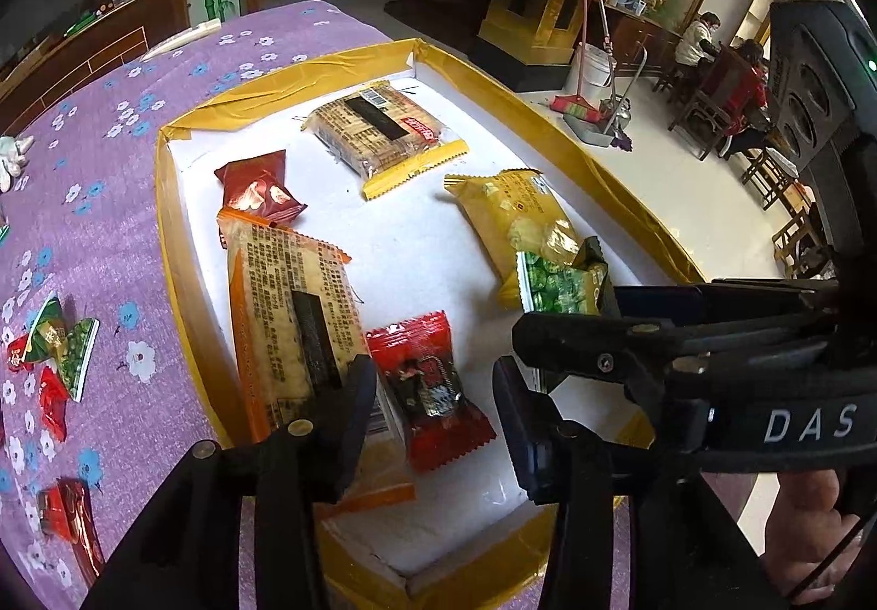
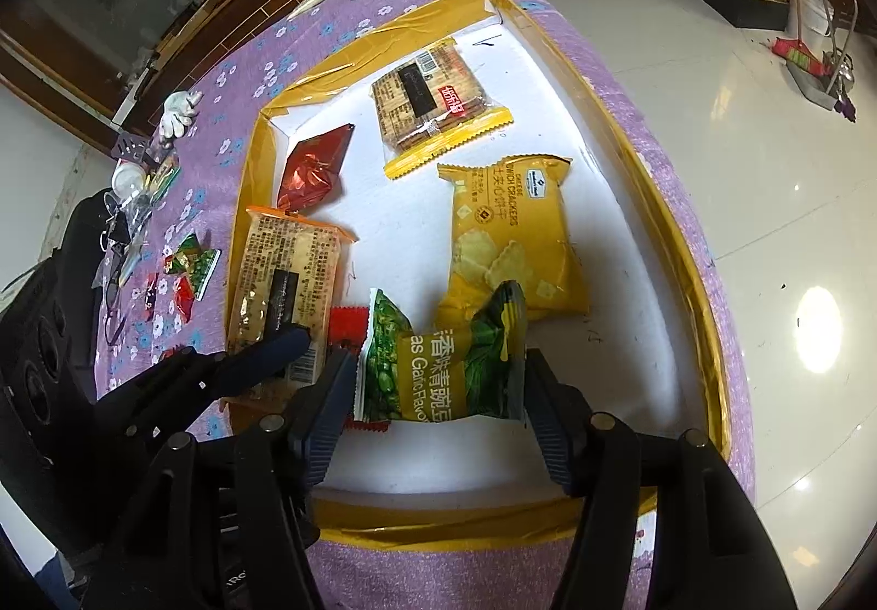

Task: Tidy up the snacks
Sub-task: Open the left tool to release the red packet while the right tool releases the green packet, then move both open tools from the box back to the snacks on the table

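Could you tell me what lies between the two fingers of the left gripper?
A red candy packet lies on the white tray floor between the left gripper's open fingers, not pinched. The left wrist view shows it best.

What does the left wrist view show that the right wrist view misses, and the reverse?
Only the left wrist view: the whole red candy packet lying between the open left tool fingers, and people seated at a far table.
Only the right wrist view: the green pea packet's printed front between the right tool fingers, and a white glove.
Both: the yellow-rimmed tray and yellow cracker bag.
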Demonstrator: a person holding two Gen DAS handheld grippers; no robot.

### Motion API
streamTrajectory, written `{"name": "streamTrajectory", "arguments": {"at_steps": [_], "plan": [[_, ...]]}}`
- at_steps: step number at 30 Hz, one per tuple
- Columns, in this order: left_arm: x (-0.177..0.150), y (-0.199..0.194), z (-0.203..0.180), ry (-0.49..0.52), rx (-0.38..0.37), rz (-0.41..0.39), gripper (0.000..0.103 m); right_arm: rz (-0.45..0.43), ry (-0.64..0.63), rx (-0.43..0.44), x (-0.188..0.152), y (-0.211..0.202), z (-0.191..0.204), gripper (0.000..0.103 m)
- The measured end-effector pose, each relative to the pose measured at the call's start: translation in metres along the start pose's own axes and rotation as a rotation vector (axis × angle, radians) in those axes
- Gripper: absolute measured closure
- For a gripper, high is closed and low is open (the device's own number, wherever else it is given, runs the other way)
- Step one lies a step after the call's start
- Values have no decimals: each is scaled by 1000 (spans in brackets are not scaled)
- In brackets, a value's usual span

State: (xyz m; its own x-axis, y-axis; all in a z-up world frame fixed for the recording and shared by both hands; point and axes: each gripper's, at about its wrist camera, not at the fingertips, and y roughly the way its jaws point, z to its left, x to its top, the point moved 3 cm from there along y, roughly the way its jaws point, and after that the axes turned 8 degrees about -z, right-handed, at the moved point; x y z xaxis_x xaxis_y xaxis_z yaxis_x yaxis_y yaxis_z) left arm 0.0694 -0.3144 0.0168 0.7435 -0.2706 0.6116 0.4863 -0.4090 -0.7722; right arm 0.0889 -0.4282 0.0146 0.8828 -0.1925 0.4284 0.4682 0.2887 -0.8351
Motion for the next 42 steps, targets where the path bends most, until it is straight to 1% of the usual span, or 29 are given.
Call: {"name": "streamTrajectory", "arguments": {"at_steps": [6, 12, 17, 19, 21, 23, 25, 26, 27, 28, 29, 31, 35, 38, 42], "plan": [[-5, -4, -3, 8, -3, -1, 55, -8, 22, -2, -3, -4, -2, 39], [-11, -12, -4, 19, 9, -15, 55, -7, 39, 1, -8, -6, -4, 39], [-20, -28, -10, 64, 32, -43, 55, -44, 24, -27, -14, -17, 3, 39], [-23, -34, -8, 66, 34, -50, 55, -90, 14, -53, -16, -24, 9, 39], [-25, -43, -5, 71, 48, -66, 55, -150, -27, -87, -16, -33, 19, 39], [-26, -50, -1, 67, 56, -80, 55, -216, -78, -84, -14, -41, 31, 39], [-29, -60, 7, 55, 69, -99, 55, -281, -136, -74, -13, -50, 45, 36], [-30, -64, 11, 51, 82, -105, 54, -297, -160, -63, -13, -52, 50, 32], [-31, -68, 16, 43, 91, -110, 54, -317, -188, -27, -14, -54, 58, 26], [-32, -72, 22, 29, 100, -117, 54, -318, -204, -2, -15, -53, 63, 24], [-34, -77, 31, 7, 110, -123, 54, -301, -215, 8, -15, -51, 68, 23], [-37, -85, 43, -26, 123, -133, 54, -257, -221, -4, -17, -44, 76, 23], [-49, -101, 74, -96, 161, -149, 53, -235, -216, 31, -19, -40, 90, 23], [-62, -111, 97, -158, 190, -152, 53, -200, -254, 37, -24, -35, 107, 23], [-80, -121, 126, -233, 224, -152, 53, -160, -321, 76, -32, -26, 137, 23]]}}
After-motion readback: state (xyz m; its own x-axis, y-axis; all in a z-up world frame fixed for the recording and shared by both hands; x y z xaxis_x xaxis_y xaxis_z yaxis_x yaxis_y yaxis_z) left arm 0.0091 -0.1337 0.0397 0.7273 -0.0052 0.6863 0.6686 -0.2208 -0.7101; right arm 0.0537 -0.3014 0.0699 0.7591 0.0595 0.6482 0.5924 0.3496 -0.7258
